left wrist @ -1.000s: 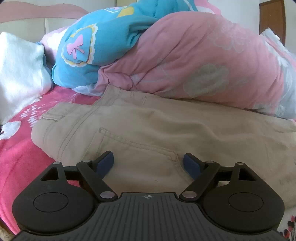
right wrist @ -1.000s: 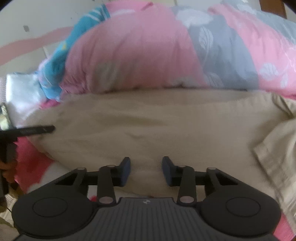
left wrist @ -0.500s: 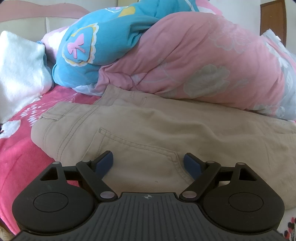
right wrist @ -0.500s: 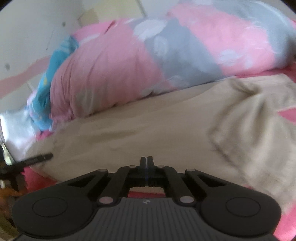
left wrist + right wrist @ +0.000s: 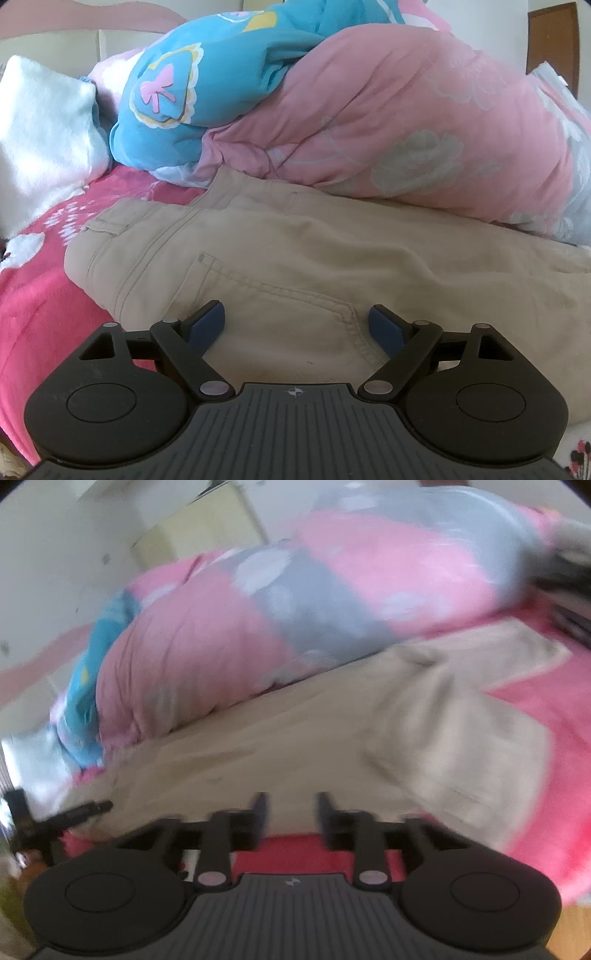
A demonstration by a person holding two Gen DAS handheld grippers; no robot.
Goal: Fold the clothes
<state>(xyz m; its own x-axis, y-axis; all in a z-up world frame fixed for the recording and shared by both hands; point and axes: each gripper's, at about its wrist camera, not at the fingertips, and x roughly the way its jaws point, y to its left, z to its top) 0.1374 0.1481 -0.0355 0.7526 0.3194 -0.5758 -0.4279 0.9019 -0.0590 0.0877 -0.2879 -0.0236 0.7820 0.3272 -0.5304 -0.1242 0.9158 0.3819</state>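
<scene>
Beige trousers [image 5: 295, 258] lie spread across the pink bed sheet [image 5: 33, 306], waistband and back pocket toward the left. My left gripper [image 5: 297, 323] hovers wide open over the back pocket, nothing pinched between its blue pads. In the blurred right wrist view the same trousers [image 5: 295, 738] stretch to the right, where a leg [image 5: 461, 746] lies doubled over. My right gripper [image 5: 291, 806] sits at the trousers' near edge, its jaws opening with no cloth between them.
A pink and grey duvet [image 5: 406, 122] and a blue patterned blanket [image 5: 207, 85] are heaped behind the trousers. A white pillow [image 5: 40, 140] lies at far left. The other gripper's dark tip [image 5: 74, 814] shows at the left of the right wrist view.
The right gripper snapped shut, then parted again, while it swung to the right and rolled. The doubled-over trouser leg came into its view. The left gripper stayed still and open.
</scene>
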